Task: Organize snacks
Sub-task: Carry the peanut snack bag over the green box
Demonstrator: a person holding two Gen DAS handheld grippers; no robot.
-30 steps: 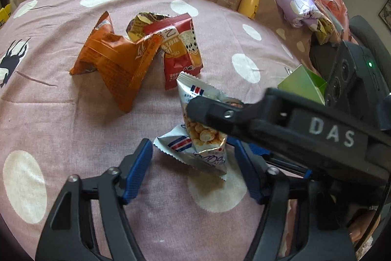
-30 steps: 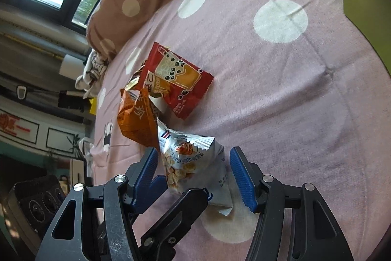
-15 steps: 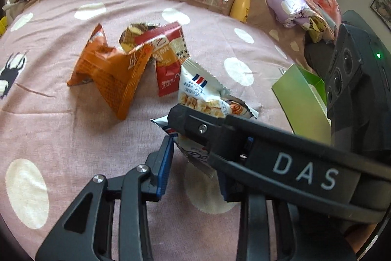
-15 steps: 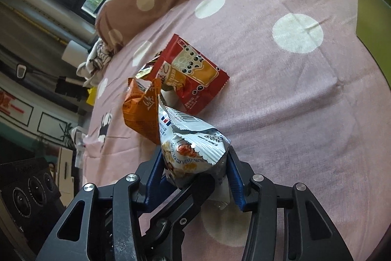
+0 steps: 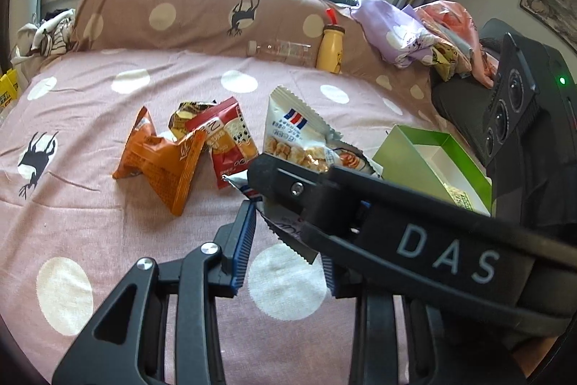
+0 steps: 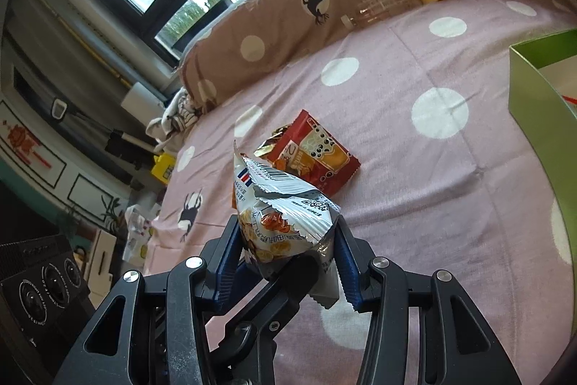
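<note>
A white snack packet (image 6: pixel 285 215) with a red-and-blue flag mark stands pinched between the blue pads of my right gripper (image 6: pixel 286 233), lifted off the pink spotted sheet (image 6: pixel 414 168). In the left wrist view the same packet (image 5: pixel 299 139) rises behind my right gripper's black finger (image 5: pixel 288 179). My left gripper (image 5: pixel 288 237) is shut on a white serrated wrapper edge (image 5: pixel 285 230) just beneath it; I cannot tell whether that is a second packet or the same one. An orange packet (image 5: pixel 162 161), a red one (image 5: pixel 230 139) and a crumpled gold one (image 5: pixel 189 112) lie together on the sheet.
An open green box (image 5: pixel 407 150) with a white inside stands to the right of the packets. A yellow bottle (image 5: pixel 330 47) and a clear bottle (image 5: pixel 279 49) lean on the brown spotted pillow (image 5: pixel 187 13). Heaped clothes (image 5: pixel 393 38) lie at the far right.
Both grippers went from open around the white wrapper to shut on it. Both then rose with it off the sheet, and the views tilted up towards the window.
</note>
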